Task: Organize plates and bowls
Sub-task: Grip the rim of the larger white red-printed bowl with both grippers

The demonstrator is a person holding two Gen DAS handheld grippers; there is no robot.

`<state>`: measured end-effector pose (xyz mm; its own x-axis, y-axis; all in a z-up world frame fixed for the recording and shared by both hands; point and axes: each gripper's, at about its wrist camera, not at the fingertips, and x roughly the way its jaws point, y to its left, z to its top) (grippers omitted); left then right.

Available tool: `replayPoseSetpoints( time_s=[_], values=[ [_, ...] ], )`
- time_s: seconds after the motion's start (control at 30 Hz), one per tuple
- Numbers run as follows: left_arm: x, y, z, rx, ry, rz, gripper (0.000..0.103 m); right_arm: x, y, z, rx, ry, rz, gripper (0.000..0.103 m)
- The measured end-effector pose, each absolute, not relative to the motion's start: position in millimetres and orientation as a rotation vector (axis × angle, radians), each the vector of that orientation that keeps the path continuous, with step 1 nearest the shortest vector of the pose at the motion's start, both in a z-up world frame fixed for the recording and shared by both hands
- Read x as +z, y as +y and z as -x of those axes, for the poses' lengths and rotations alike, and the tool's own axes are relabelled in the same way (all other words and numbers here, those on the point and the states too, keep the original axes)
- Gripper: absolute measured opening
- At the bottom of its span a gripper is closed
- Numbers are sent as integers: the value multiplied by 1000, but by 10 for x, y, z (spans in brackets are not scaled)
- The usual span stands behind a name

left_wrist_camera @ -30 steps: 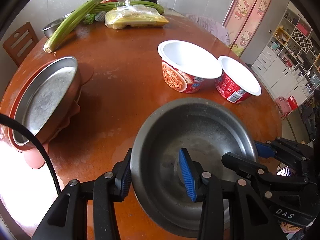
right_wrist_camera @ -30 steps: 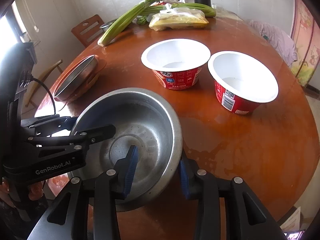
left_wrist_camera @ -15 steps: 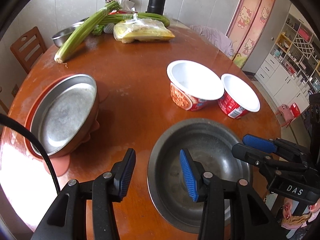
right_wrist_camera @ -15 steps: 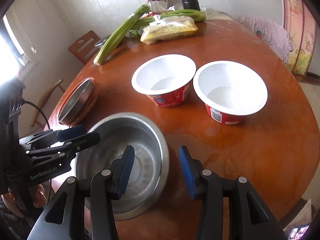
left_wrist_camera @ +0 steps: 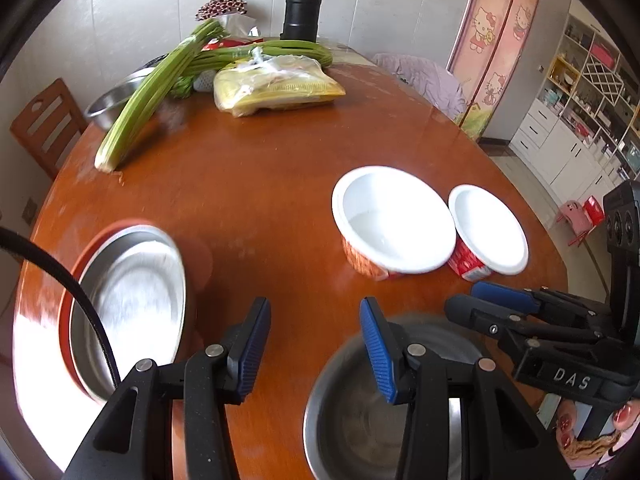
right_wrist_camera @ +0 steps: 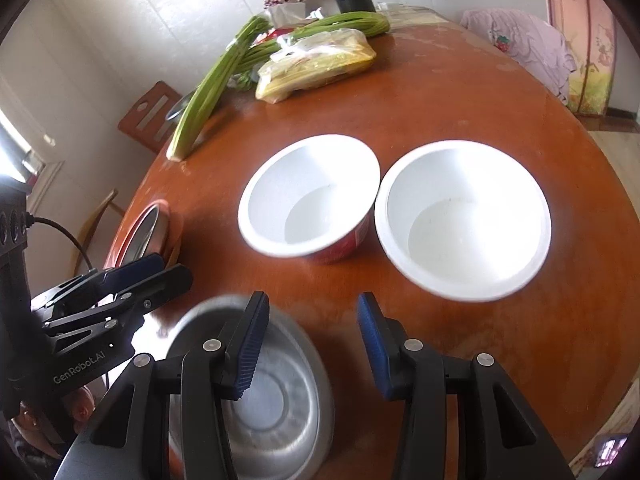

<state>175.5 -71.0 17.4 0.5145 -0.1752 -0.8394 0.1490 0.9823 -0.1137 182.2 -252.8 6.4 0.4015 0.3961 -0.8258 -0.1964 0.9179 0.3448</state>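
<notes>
A steel bowl (left_wrist_camera: 360, 420) (right_wrist_camera: 272, 412) rests on the round wooden table near its front edge. My left gripper (left_wrist_camera: 316, 352) is open and empty above the table, just left of that bowl. My right gripper (right_wrist_camera: 308, 344) is open and empty above the bowl's right rim. Two white paper bowls with red sides stand side by side: one (left_wrist_camera: 394, 220) (right_wrist_camera: 308, 196) on the left, the other (left_wrist_camera: 488, 230) (right_wrist_camera: 464, 220) on the right. A steel plate (left_wrist_camera: 128, 304) (right_wrist_camera: 146, 228) lies on an orange plate at the table's left edge.
Celery stalks (left_wrist_camera: 160, 84), a yellow plastic bag (left_wrist_camera: 276, 84), a black flask (left_wrist_camera: 302, 6) and another steel bowl (left_wrist_camera: 110, 102) sit at the far side. A wooden chair (left_wrist_camera: 44, 128) stands at the left. A cable (left_wrist_camera: 60, 280) crosses the left wrist view.
Both grippers were closed loosely around the steel bowl's rim a second ago. They have since let go and pulled back and up; the bowl now lies on the table below them.
</notes>
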Motion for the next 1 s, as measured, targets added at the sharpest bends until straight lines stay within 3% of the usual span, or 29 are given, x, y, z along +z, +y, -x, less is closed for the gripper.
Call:
replayPoseSetpoints(
  time_s=[0.63, 0.9, 1.0],
  values=[
    [97, -948, -2669, -257, 1071, -31, 46, -79, -2469, -2351, 298, 1117, -229, 47],
    [-93, -999, -2804, -262, 1124, -12, 46, -122, -2366, -2436, 286, 1107, -117, 40],
    [-168, -1007, -2836, -281, 1143, 17, 40, -130, -2355, -2449, 287, 1103, -99, 38]
  ],
)
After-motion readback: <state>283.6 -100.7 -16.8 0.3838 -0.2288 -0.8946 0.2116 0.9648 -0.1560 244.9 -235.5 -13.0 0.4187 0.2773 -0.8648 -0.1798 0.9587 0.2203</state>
